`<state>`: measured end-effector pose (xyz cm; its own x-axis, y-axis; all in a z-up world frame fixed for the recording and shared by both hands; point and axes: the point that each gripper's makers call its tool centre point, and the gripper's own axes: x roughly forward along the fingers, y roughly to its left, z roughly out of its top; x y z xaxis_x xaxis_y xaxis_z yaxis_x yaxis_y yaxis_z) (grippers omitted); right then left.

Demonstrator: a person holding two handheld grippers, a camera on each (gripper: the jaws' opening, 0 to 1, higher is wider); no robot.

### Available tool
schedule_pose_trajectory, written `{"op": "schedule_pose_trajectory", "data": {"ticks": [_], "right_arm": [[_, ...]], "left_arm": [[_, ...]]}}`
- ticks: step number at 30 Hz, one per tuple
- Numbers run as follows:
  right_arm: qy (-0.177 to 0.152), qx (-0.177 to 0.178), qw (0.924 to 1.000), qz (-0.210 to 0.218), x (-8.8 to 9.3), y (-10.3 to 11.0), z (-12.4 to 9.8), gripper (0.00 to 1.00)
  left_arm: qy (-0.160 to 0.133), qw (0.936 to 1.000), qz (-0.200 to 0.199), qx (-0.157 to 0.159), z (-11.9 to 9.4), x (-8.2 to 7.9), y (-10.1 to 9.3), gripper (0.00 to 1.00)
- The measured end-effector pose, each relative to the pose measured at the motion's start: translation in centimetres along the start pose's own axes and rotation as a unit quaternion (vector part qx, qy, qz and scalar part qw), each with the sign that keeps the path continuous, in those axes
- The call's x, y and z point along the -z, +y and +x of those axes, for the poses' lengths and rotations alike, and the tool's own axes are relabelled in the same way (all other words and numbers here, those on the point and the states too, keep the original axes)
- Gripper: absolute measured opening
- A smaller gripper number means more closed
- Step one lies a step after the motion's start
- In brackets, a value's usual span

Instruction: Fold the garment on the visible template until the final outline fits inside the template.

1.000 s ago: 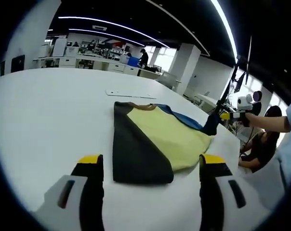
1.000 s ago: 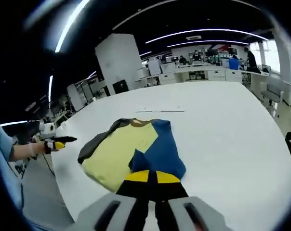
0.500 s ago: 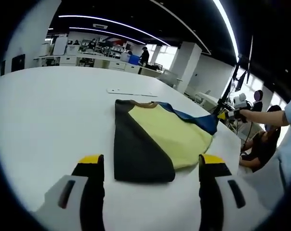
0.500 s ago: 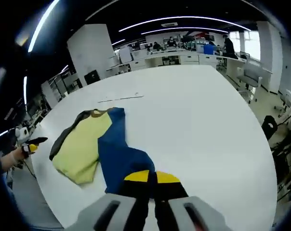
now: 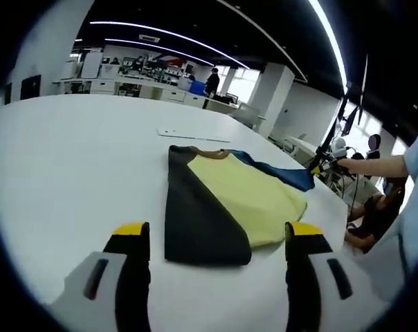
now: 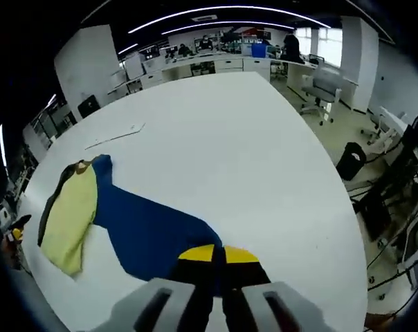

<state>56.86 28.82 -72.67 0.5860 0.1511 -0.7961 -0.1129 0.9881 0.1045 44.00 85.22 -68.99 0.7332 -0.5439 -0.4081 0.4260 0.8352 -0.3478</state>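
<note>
Left gripper view: left gripper (image 5: 217,238) hovers low over the white table (image 5: 70,159), jaws spread wide, nothing between them. The garment (image 5: 223,200) lies just ahead: black panel folded over on the left, yellow body in the middle, blue sleeve (image 5: 278,175) stretched off to the right toward the table edge. Right gripper (image 5: 324,162) sits at the end of that sleeve, held by a person's hand (image 5: 354,164). A thin flat white strip (image 5: 193,134) lies on the table beyond the collar. Right gripper view: right gripper (image 6: 218,254) has its yellow-tipped jaws pressed together, clamped on the blue fabric (image 6: 150,232), which runs up-left to the yellow and black part (image 6: 67,211) lying on the table (image 6: 250,159). Desks and a standing person (image 6: 291,47) are far behind.
</note>
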Motion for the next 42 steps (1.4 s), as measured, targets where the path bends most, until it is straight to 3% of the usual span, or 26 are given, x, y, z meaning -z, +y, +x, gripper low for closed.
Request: {"op": "schedule_pose_trajectory", "data": {"ticks": [13, 23, 35, 38, 42], "right_arm": [[0.004, 0.058, 0.9981, 0.019, -2.9, -5.0, 2.2, 0.0], [0.026, 0.081, 0.9964, 0.001, -1.1, -4.6, 2.5, 0.0], [0.028, 0.085, 0.9954, -0.034, -1.1, -5.1, 3.0, 0.0], [0.015, 0.082, 0.9959, -0.034, -1.6, -5.9, 3.2, 0.12], [-0.004, 0.067, 0.9969, -0.041, -1.8, -5.7, 3.2, 0.35]], "left_arm": [[0.005, 0.9999, -0.007, -0.009, 0.2, -0.1, 0.4, 0.77], [0.012, 0.9998, -0.014, -0.01, 0.7, 0.4, 0.5, 0.77], [0.012, 0.9997, -0.019, -0.013, 0.9, 0.6, 0.8, 0.76], [0.011, 0.9996, -0.022, -0.012, 1.0, 0.7, 0.7, 0.76], [0.01, 0.9996, -0.024, -0.01, 1.1, 0.9, 0.4, 0.76]]}}
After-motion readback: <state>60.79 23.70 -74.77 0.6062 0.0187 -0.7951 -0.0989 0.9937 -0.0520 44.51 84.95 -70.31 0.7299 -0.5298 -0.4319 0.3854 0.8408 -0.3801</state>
